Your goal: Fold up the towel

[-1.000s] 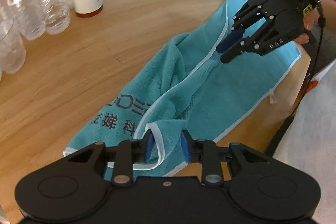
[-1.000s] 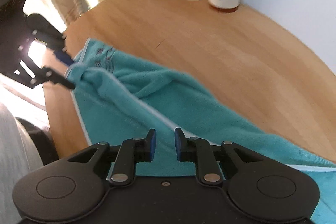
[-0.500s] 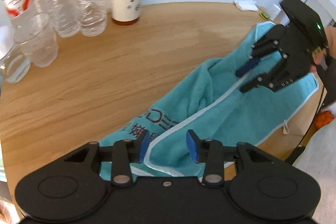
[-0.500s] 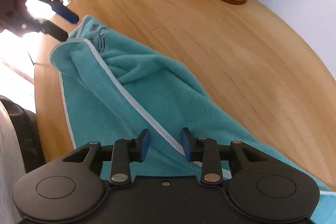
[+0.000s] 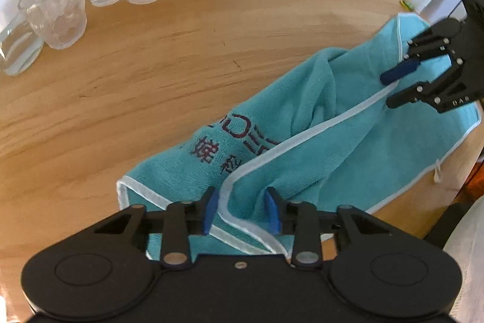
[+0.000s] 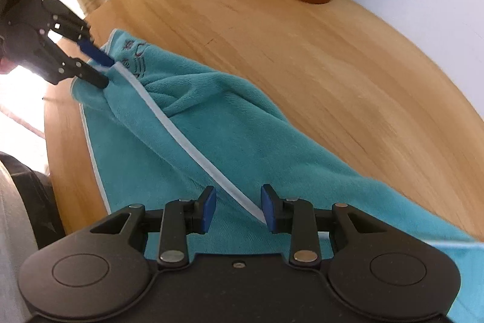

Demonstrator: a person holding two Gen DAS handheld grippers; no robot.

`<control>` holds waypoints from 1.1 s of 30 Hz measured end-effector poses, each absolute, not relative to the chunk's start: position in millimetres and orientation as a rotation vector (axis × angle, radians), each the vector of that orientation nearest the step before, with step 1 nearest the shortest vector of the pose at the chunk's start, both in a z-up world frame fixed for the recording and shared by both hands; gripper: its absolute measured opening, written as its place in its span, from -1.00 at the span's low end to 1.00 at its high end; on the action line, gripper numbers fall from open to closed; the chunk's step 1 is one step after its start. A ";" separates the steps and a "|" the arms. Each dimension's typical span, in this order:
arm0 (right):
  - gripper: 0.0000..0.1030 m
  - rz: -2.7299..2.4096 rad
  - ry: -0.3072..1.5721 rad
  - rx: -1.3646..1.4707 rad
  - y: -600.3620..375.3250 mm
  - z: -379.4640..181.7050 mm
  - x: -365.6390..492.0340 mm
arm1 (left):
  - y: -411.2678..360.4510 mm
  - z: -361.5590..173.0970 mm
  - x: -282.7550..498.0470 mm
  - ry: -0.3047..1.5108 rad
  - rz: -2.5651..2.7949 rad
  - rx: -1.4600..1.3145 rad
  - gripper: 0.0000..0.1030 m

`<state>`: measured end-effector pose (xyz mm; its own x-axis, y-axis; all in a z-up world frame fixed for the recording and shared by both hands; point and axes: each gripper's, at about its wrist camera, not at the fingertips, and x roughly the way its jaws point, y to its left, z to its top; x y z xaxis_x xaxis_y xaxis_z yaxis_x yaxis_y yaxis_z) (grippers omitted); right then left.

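My left gripper (image 5: 241,212) and right gripper (image 6: 239,209): matte black linkages, silver pivot screws, blue finger pads (image 5: 209,211).

Teal towel (image 6: 242,141) on wooden table (image 6: 332,65); white hem between spread right claw (image 6: 239,208) fingers
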<state>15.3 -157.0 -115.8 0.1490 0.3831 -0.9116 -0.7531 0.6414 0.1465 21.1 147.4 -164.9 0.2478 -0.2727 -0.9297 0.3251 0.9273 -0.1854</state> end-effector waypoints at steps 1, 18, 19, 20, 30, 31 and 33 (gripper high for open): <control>-0.28 0.824 1.147 -0.374 -162.0 -112.9 13.2 | 148.2 -164.9 20.7 1.254 -0.409 0.039 -0.66; -0.28 0.441 1.184 -0.244 -234.6 -118.1 -5.5 | 141.9 -112.3 39.7 0.944 -0.283 0.137 -0.85; -0.28 0.437 1.188 -0.234 -235.9 -118.0 -5.6 | 142.9 -109.9 44.6 0.924 -0.268 0.143 -0.85; -0.28 0.431 1.190 -0.227 -236.2 -118.0 -5.4 | 143.9 -107.6 49.4 0.905 -0.253 0.148 -0.85; -0.28 0.365 1.170 -0.222 -226.1 -119.7 7.7 | 160.9 -128.6 122.4 0.843 -0.033 0.150 -0.85; -0.28 0.365 1.165 -0.223 -223.3 -119.7 10.3 | 160.1 -132.9 126.4 0.846 -0.019 0.170 -0.85; -0.28 0.365 1.166 -0.229 -221.9 -119.7 11.7 | 155.3 -145.4 134.8 0.847 0.004 0.244 -0.83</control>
<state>11.7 -221.9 -119.7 0.3448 0.1612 -0.9247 -0.3951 0.9186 0.0128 134.8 155.3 -145.4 0.6641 0.1007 -0.7408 0.0928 0.9721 0.2153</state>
